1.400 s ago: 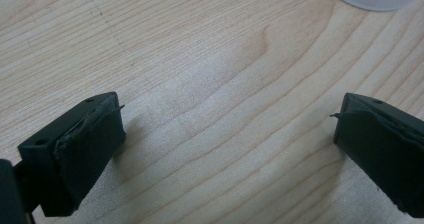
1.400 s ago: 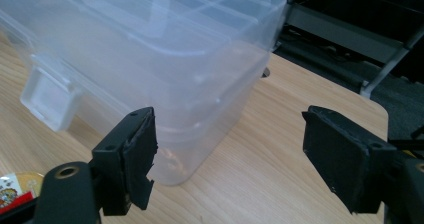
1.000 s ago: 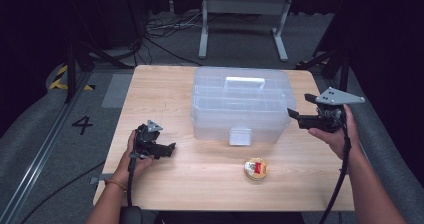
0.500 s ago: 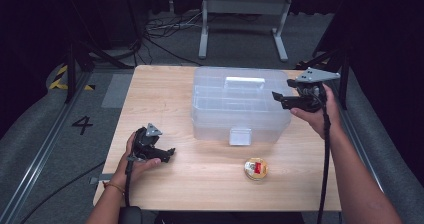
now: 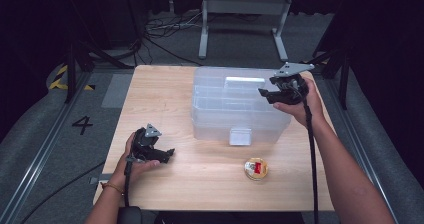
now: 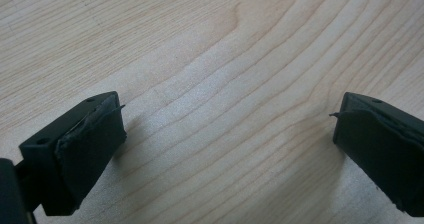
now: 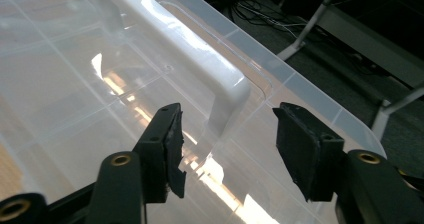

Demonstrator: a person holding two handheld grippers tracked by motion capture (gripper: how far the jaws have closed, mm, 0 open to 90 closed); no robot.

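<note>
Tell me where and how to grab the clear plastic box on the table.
Probably by the white handle on the lid of the clear box, coming from above at its right end. It is a raised bar a gripper can straddle; the lid is flat and slick. The right gripper, jaws just closing, hovers at that end with nothing between them.

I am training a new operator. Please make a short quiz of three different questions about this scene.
1. True or false: the left gripper holds the round tin.
2. The right gripper is aimed at: A) the white handle on the clear box, B) the front latch, C) the table.
3. What lies between the left jaws?

Key: 1 false; 2 A; 3 nothing, bare wood beneath.
</note>
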